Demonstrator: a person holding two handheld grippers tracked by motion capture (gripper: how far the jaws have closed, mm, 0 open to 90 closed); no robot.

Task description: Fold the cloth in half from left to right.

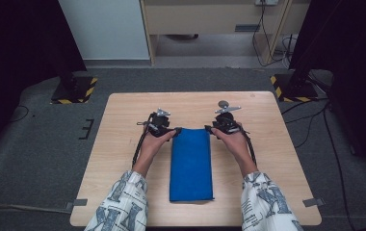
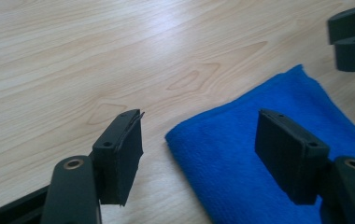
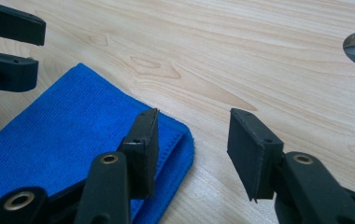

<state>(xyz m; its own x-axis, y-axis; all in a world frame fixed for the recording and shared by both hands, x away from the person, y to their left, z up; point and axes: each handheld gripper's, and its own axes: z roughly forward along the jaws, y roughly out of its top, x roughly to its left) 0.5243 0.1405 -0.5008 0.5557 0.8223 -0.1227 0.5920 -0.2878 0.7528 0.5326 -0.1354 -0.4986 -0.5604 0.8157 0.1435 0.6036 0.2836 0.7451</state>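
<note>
Left gripper (image 1: 175, 130) sits at the far left corner of a folded blue towel (image 1: 190, 163), its 2 jaws spread apart with the corner of the cloth lying between them; the pads press on nothing. Right gripper (image 1: 208, 129) mirrors it at the far right corner, jaws also standing apart, one over the cloth's edge and one over bare wood, not clamped. Each is held in a hand coming from a patterned sleeve (image 1: 123, 204) at the near edge.

Lying flat as a long rectangle, the towel runs from the middle of the light wooden table (image 1: 123, 106) toward the person. In the left gripper view the cloth (image 2: 241, 154) fills the lower right, with the other gripper's black jaws at the upper right. In the right gripper view the folded corner (image 3: 73, 135) lies under the left jaw.

Beyond the table are grey carpet, 2 stand bases with yellow and black striped edges (image 1: 74, 90), loose cables and a pale cabinet. Nothing lies between the jaws and the cloth.
</note>
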